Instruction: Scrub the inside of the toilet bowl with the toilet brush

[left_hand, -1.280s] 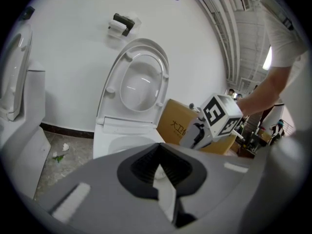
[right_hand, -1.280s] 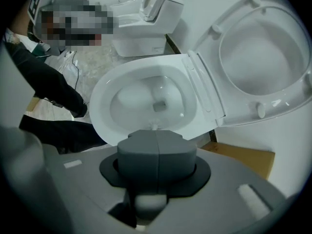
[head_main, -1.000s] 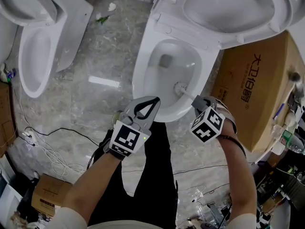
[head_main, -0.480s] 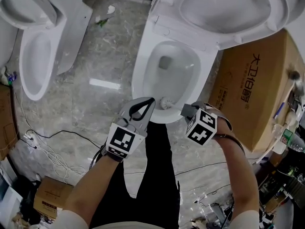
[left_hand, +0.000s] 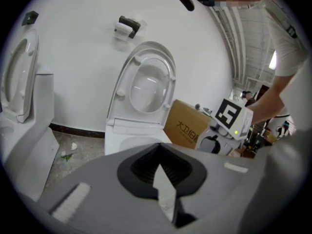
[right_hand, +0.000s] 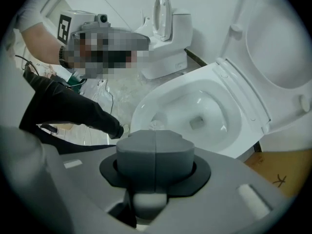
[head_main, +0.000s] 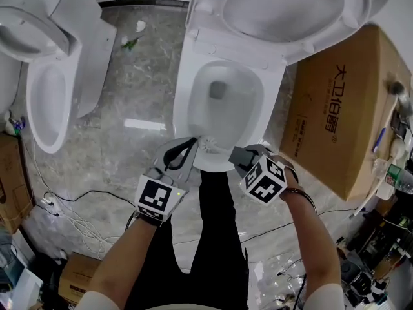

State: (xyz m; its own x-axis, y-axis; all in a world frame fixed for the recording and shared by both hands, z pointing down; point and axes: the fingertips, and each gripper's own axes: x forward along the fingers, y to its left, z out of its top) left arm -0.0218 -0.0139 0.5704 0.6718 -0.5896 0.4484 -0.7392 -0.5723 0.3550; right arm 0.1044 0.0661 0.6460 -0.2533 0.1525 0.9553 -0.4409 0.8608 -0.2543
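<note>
Head view: right hand-held gripper (head_main: 239, 155) clamps the toilet brush (head_main: 208, 144), white bristles at toilet bowl (head_main: 187, 102) front.

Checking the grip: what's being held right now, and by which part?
The right gripper holds the toilet brush by the far end of its handle, jaws shut on it. The left gripper holds nothing.

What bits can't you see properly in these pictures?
- Toilet brush handle: right gripper view; the right gripper, shut on it, hides it, so only the bristles show.
- Cardboard box: right gripper view; cut off by the picture's edge.
- Lifted toilet lid: head view; its top is cut off.
- Small clutter beside the box: head view; too small to name.
</note>
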